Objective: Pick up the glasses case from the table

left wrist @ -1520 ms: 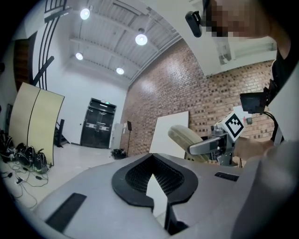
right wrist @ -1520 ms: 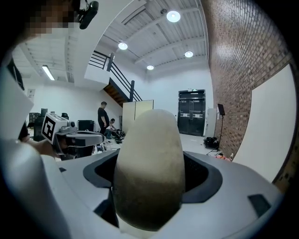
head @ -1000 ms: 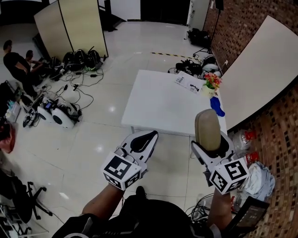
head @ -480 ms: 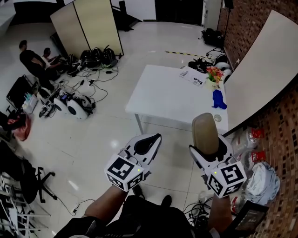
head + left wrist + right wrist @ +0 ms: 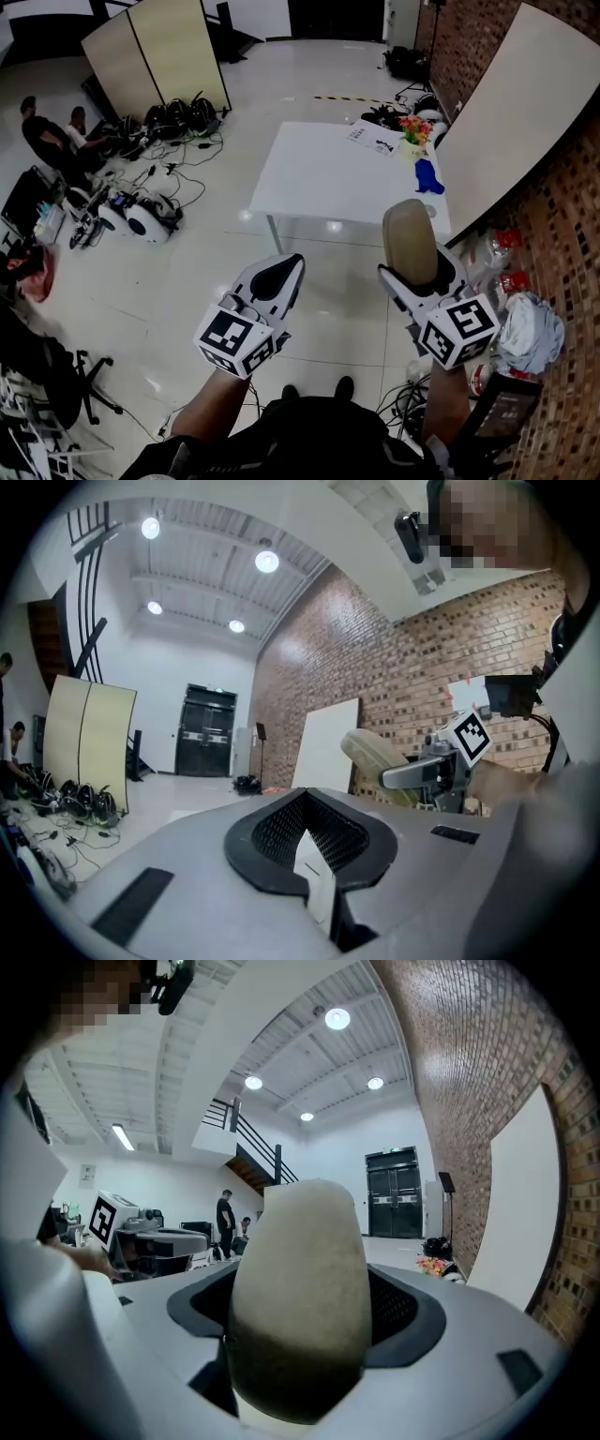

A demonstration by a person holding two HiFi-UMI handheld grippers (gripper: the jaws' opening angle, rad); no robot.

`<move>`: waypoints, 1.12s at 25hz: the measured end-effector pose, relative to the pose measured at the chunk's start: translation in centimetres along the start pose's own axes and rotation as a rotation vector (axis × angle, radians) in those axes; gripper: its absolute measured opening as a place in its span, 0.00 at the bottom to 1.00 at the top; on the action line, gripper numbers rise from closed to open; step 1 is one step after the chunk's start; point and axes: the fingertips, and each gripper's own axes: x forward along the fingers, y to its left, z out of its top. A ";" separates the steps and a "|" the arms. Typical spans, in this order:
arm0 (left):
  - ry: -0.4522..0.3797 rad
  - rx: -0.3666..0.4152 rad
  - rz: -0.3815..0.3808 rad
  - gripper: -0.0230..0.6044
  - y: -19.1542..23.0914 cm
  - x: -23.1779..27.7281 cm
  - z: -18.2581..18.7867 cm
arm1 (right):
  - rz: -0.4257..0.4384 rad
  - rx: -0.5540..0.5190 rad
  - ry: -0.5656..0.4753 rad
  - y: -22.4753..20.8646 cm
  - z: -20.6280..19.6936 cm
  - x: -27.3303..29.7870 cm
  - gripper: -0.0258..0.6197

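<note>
Head view: The right gripper (image 5: 419, 277) is clamped on the lower end of the case (image 5: 410, 236). The case stands upright in the jaws, and most of its length projects past them. It is in the air over the floor (image 5: 169, 281), well apart from the table (image 5: 319, 178), so I judge the pick-up done and the step in hand to be holding it. The left gripper (image 5: 273, 278) hangs beside the right one, apart from the case. The flowers (image 5: 413, 128) sit at the table's far edge.

Left gripper view: This gripper's jaws are pressed together with nothing between them. The case shows off to the side, tilted in the right gripper and clear of this one.

Right gripper view: The case fills the gap, pinched on both flanks by the jaws. It is a beige, rounded oblong with a matt, slightly grainy skin and no visible seam or clasp on this face. Its lower part is in shadow.

Recommendation: The hold is low on a smooth, curved body, so slip or tipping is the likely fault. Maintain steady clamping pressure, hold the case upright and avoid swinging it. The left gripper is best held away from it.
</note>
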 end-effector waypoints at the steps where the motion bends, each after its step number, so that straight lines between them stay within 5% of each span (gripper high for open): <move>1: -0.006 0.002 0.003 0.04 0.3 -0.5 0.1 | 0.000 -0.007 0.000 0.5 0.1 0.1 0.62; 28: -0.067 -0.017 -0.068 0.04 0.2 -1.8 1.2 | -0.074 -0.077 0.001 1.9 1.1 -1.4 0.62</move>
